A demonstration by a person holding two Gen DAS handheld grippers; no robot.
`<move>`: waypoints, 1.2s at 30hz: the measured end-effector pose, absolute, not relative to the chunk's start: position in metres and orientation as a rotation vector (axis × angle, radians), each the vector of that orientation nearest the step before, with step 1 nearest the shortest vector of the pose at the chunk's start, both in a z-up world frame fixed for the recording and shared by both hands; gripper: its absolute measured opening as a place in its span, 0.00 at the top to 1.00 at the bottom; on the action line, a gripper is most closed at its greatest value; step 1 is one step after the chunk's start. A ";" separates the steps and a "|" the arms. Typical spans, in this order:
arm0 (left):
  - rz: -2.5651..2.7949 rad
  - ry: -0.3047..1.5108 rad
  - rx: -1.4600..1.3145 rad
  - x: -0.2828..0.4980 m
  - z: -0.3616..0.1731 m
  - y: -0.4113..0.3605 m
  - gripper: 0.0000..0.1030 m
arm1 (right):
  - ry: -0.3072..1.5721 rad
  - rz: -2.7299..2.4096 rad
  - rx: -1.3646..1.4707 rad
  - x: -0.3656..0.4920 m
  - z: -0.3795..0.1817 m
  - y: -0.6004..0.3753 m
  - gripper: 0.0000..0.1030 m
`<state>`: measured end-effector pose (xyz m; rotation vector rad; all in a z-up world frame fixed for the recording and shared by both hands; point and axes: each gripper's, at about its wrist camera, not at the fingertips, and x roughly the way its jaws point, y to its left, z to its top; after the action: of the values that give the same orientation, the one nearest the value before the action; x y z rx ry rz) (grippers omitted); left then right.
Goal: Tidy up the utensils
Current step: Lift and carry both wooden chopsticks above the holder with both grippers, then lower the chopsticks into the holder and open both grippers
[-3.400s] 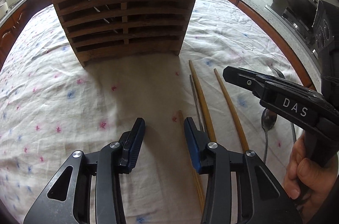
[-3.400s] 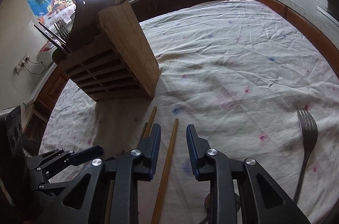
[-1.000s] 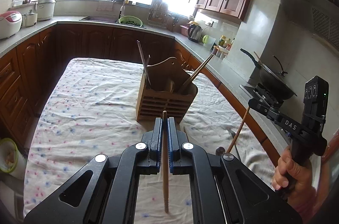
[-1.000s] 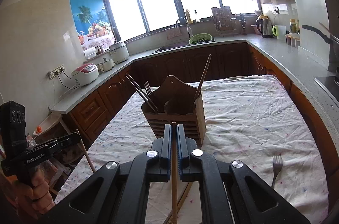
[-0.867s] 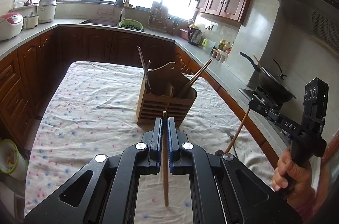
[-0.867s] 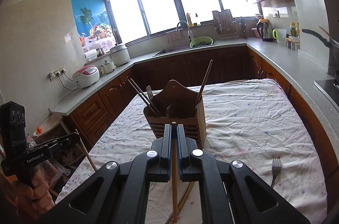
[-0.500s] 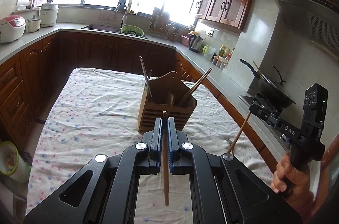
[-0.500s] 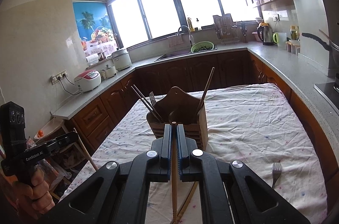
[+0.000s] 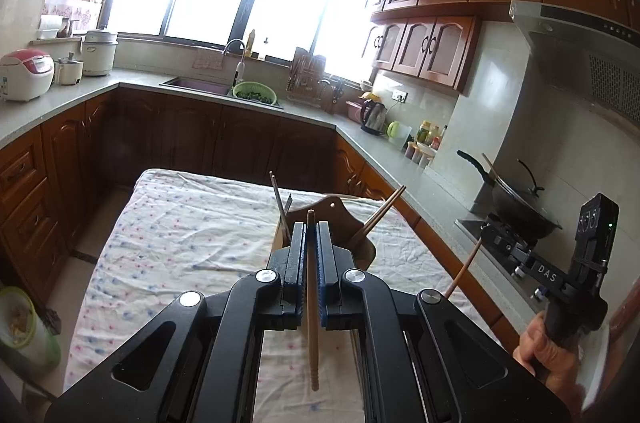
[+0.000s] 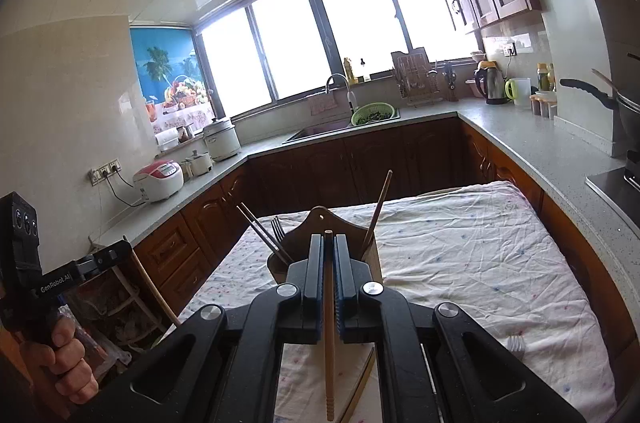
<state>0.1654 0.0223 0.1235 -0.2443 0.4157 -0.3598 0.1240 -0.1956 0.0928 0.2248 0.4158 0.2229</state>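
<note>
Here, left claw [image 9: 311, 229] clamped on a wooden chopstick [image 9: 312, 323], right claw [image 10: 329, 243] clamped on another chopstick [image 10: 329, 327], both raised before the wooden utensil holder [image 10: 320, 221]; holder's slatted front hidden behind the claws; fork [image 10: 516, 343] on the bench [image 10: 472, 263] right of the holder, handle cut off.

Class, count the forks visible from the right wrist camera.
2: an upright fork in the wooden holder, a loose fork on the tablecloth at right. Others may be hidden.
</note>
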 end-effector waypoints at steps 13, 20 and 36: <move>-0.314 0.266 -0.288 0.215 0.176 0.024 0.97 | 0.283 0.186 0.265 0.166 0.134 -0.211 0.96; -0.280 0.215 -0.303 0.248 0.191 0.021 0.97 | 0.211 0.165 0.289 0.194 0.153 -0.219 0.96; -0.178 0.299 -0.371 0.307 0.123 0.006 0.97 | 0.207 0.094 0.335 0.244 0.097 -0.216 0.96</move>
<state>0.3070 0.0060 0.1231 -0.3710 0.2989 -0.1780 0.2444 -0.2161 0.0968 0.3348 0.2069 0.0936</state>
